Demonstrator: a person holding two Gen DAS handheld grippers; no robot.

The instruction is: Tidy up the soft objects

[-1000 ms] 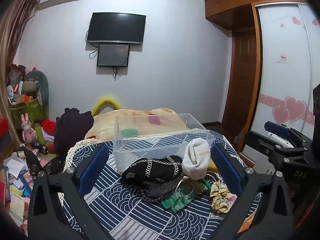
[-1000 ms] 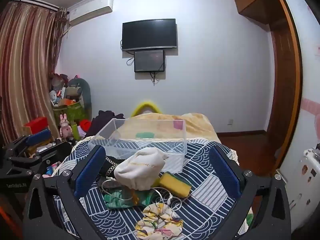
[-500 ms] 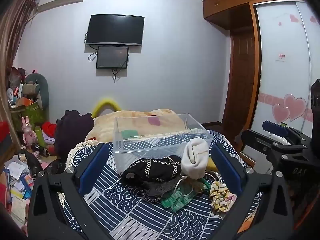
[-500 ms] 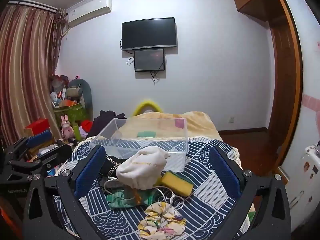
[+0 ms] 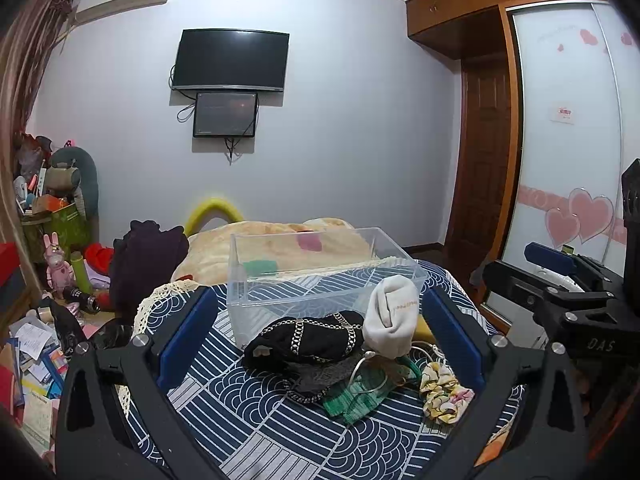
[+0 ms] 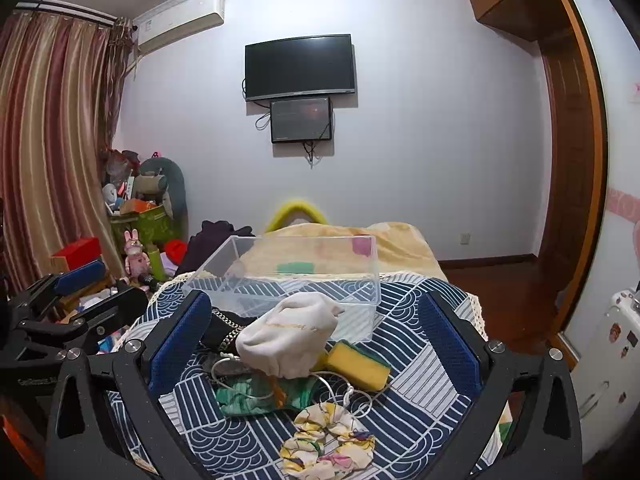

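Two grippers are what we hold over the patterned navy cloth (image 5: 248,420), and both stand with their blue-padded jaws spread wide and nothing between them. Ahead of our left gripper (image 5: 318,344) lies the heap of soft things: a black knit piece with chain trim (image 5: 304,340) sits just beyond the gap, nearer the left finger, and a cream rolled sock (image 5: 394,320) stands upright against it toward the right finger. Below these, closer to us, we see a green knit cloth (image 5: 356,396) with a white cord (image 5: 368,364) looped over it, and a floral scrunchie (image 5: 442,394) just inside the right finger.

From our right gripper (image 6: 318,344) the same sock (image 6: 290,338) sits dead ahead between the fingers, with a yellow sponge (image 6: 358,364) touching its right side, the green cloth (image 6: 256,396) under its near edge, and the scrunchie (image 6: 328,444) closest to us. The black piece (image 6: 224,330) is partly hidden behind the left finger.

Beyond the heap, farther from both tools, stands a clear plastic bin (image 5: 320,276), upright and holding none of the soft things; the sock's top overlaps its near wall in both views. Our right gripper shows at the far right edge of the left view (image 5: 560,280), our left at the far left of the right view (image 6: 76,300).
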